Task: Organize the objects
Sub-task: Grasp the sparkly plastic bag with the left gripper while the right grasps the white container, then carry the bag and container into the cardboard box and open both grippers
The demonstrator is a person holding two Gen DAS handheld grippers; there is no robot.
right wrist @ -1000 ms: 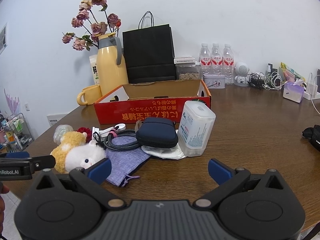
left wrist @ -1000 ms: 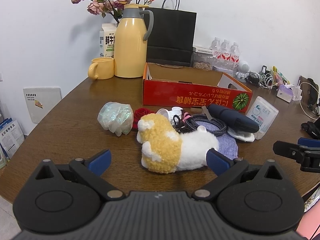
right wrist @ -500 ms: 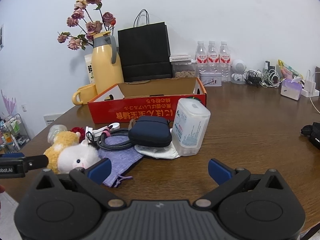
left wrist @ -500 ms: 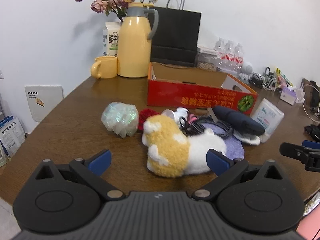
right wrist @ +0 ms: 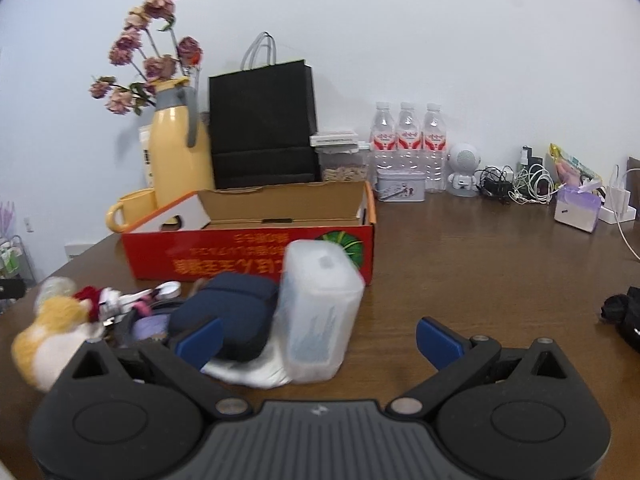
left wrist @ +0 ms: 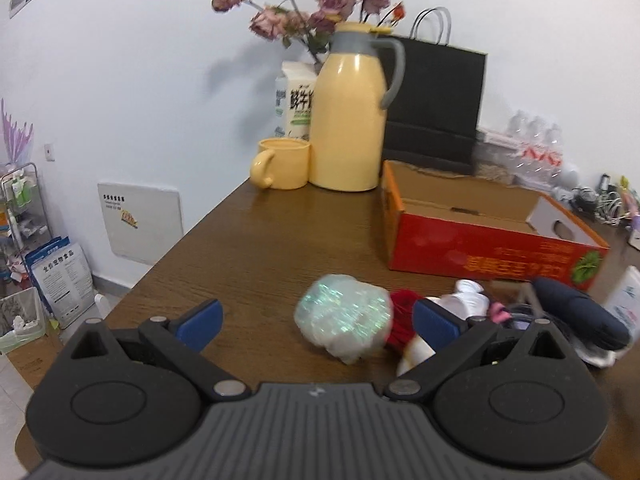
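Here, brown wooden table (left wrist: 288, 240), white wall (right wrist: 440, 40), red box (right wrist: 248, 256), both claws wide.

Pouch (right wrist: 228, 316) before box (right wrist: 248, 256)

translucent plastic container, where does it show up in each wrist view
Left wrist view: the translucent plastic container is cut off at the far right edge, beside the navy pouch.
Right wrist view: it stands centre, right of the pouch.
Shared landmark: the red cardboard box behind it.
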